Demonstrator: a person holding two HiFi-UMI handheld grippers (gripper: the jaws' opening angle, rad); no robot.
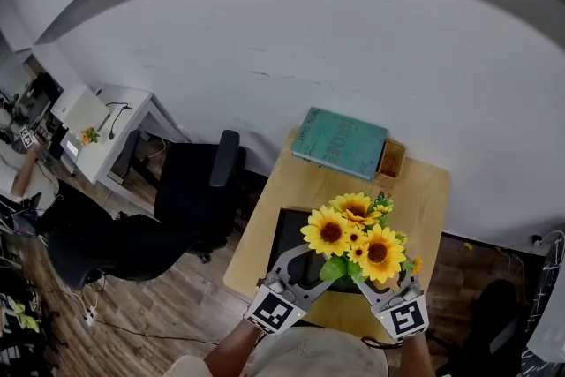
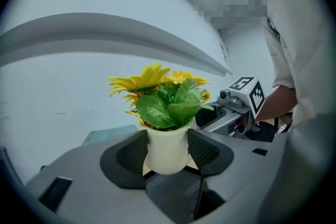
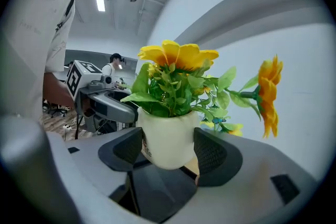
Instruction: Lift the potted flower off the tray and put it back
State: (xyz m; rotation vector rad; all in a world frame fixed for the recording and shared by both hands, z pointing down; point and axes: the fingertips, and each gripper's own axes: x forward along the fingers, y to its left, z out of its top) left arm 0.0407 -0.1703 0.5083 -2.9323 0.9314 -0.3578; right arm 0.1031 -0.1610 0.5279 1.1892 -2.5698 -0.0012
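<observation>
The potted flower is a white pot (image 2: 167,143) with yellow sunflowers (image 1: 357,239) and green leaves. My left gripper (image 2: 168,155) is shut on the pot, both dark pads pressed against its sides. From the opposite side my right gripper (image 3: 169,153) is also shut on the pot (image 3: 168,140). In the head view both grippers, left (image 1: 312,266) and right (image 1: 371,282), reach under the blooms, which hide the pot. The black tray (image 1: 286,229) lies below and to the left of the flowers. Tan wood shows under the pot's base; whether it touches the tray I cannot tell.
The small wooden table (image 1: 425,197) also carries a teal book (image 1: 340,142) and a small wooden box (image 1: 390,158) at its far edge, against the white wall. A black office chair (image 1: 190,185) stands left of the table, a white desk (image 1: 99,126) farther left.
</observation>
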